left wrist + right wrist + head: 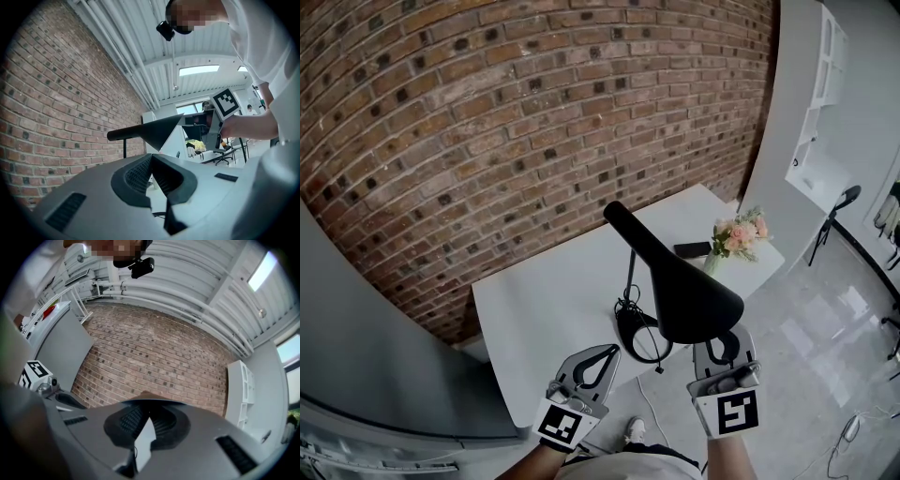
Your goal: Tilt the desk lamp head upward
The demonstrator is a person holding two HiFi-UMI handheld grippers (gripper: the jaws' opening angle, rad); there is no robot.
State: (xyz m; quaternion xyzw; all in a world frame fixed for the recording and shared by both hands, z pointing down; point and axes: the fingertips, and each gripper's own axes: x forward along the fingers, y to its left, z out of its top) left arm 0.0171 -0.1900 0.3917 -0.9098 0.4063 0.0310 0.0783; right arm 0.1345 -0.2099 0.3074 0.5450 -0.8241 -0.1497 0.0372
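The black desk lamp stands on a white table (544, 309), its wide cone head (680, 281) tilted with the narrow end up toward the brick wall. Its thin stem (630, 272) rises from a ring base (639, 339). My right gripper (725, 345) reaches under the head's near rim, its tips hidden there. In the right gripper view the jaws (144, 408) are closed at the dark rim (150, 401). My left gripper (607, 350) hangs shut and empty left of the base, apart from the lamp. In the left gripper view, the lamp head (150, 132) shows beyond the left gripper (151, 157).
A vase of pink flowers (739, 234) and a black phone (692, 249) sit at the table's far right corner. A cable (649, 398) drops from the base over the near edge. A brick wall (516, 122) backs the table; a grey panel (366, 347) stands at left.
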